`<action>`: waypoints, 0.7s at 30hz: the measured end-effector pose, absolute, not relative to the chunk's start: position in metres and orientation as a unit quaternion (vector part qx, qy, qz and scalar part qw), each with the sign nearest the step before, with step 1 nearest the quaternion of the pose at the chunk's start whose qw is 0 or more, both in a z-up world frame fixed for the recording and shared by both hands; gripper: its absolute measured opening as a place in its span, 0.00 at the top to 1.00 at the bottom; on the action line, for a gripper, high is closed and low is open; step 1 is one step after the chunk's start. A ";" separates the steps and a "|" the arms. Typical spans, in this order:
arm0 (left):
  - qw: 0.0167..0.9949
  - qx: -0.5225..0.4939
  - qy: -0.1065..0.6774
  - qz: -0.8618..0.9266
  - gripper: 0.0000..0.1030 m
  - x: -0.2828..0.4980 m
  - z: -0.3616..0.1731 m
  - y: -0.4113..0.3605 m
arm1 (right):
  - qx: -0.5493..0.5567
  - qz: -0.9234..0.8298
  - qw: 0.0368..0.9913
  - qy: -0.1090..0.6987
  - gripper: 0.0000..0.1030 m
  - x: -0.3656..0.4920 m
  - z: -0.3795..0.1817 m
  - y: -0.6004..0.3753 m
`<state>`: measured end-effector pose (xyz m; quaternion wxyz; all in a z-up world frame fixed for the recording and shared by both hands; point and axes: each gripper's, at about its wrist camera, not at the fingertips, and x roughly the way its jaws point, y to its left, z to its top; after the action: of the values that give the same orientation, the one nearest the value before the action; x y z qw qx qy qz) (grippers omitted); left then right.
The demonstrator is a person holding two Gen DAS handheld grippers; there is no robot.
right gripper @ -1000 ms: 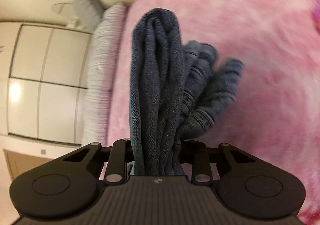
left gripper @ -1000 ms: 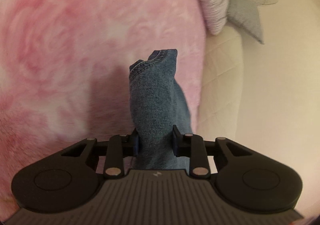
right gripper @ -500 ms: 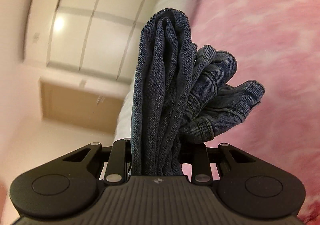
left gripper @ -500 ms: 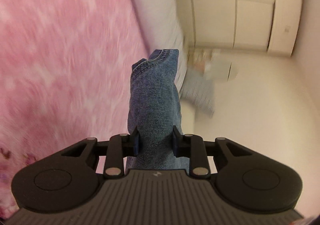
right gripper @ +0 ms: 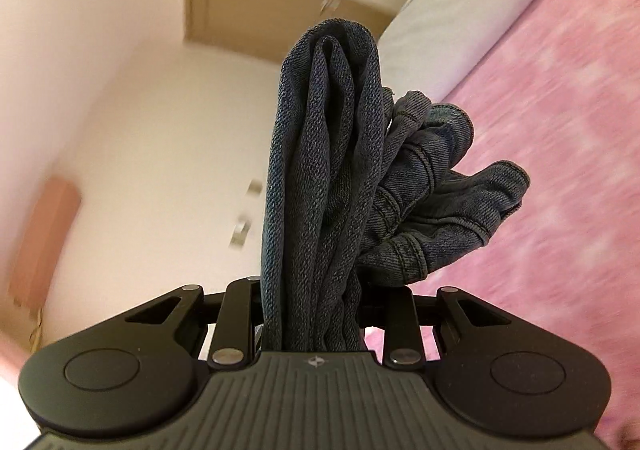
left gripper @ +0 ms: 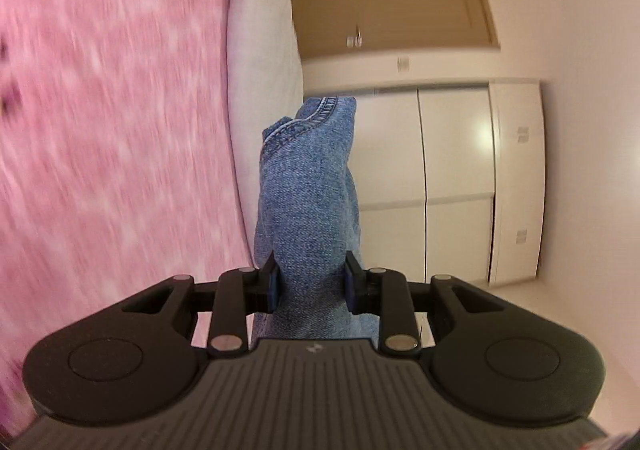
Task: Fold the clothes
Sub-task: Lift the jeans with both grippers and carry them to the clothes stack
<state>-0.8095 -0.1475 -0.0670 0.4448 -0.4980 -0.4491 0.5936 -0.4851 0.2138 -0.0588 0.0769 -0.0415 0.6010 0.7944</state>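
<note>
Blue denim jeans (left gripper: 308, 186), bunched up and standing upright, stitched seam edge on top, lighter wash on this end. Other end (right gripper: 324, 178) darker, gathered into thick vertical folds, with hemmed bits flopping off to the right, up off the pink bed.

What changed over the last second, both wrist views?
Both cameras swung up off the pink blanket toward the white wardrobe and the wall. Unchanged: left gripper still clamps light denim, right gripper still clamps bunched dark denim.
</note>
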 end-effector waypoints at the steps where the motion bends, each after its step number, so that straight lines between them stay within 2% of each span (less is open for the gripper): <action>1: 0.443 -0.493 -0.450 0.599 0.76 -0.830 -0.062 -0.164 | -0.044 0.795 0.068 0.601 0.71 -0.508 -0.057 0.203; 11: 0.410 -0.478 -0.462 0.624 0.76 -0.984 -0.043 -0.272 | -0.066 0.784 0.026 0.617 0.71 -0.688 -0.056 0.105; 21: 0.381 -0.449 -0.519 0.619 0.76 -1.063 -0.056 -0.278 | -0.120 0.800 -0.002 0.587 0.71 -0.818 -0.037 0.110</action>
<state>-1.0631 -0.2778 -0.0563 0.3815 -0.4489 -0.5194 0.6190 -0.8184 0.1098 -0.0373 -0.0017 -0.1204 0.5872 0.8004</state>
